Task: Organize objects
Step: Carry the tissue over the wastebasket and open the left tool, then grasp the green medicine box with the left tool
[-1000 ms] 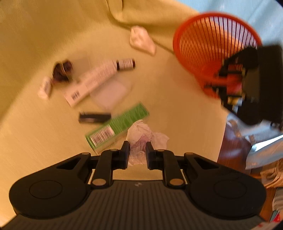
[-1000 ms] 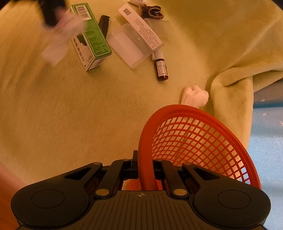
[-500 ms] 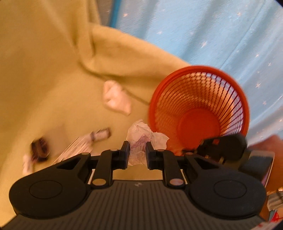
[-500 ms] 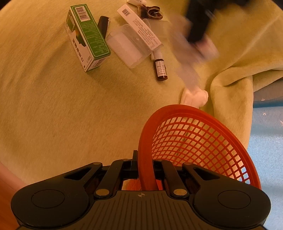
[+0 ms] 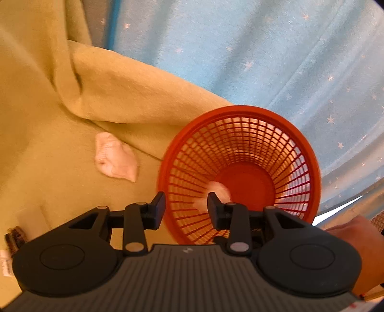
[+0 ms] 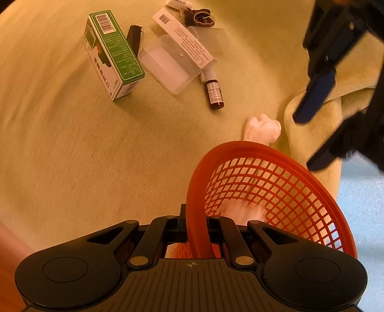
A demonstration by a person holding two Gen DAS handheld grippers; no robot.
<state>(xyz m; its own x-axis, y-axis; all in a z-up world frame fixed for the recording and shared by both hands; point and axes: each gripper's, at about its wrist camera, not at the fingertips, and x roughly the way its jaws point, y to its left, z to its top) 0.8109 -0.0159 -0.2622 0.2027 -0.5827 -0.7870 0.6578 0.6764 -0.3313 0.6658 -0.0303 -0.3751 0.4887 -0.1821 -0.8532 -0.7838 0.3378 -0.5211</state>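
My right gripper (image 6: 195,220) is shut on the near rim of a red mesh basket (image 6: 240,147), holding it tilted over the yellow-green blanket. My left gripper (image 5: 186,207) hovers open over the basket (image 5: 240,111) mouth with nothing between its fingers. In the right wrist view the left gripper (image 6: 312,141) hangs at the upper right. A crumpled white paper (image 5: 219,189) shows blurred inside the basket, and the same paper (image 6: 237,211) appears through the mesh. A white cloth wad (image 5: 115,160) lies on the blanket just left of the basket.
On the blanket (image 6: 84,156) lie a green box (image 6: 112,52), a long white box (image 6: 184,45), a clear plastic case (image 6: 165,64), a brown bottle (image 6: 214,92), a black stick (image 6: 134,38) and a dark band (image 6: 199,19). Blue starred fabric (image 5: 264,60) lies beyond. A hand (image 5: 348,230) is at the right.
My left gripper carried the crumpled paper from the blanket over to the basket, then opened; the paper has left the fingers and is now inside the basket. The right gripper kept its hold.
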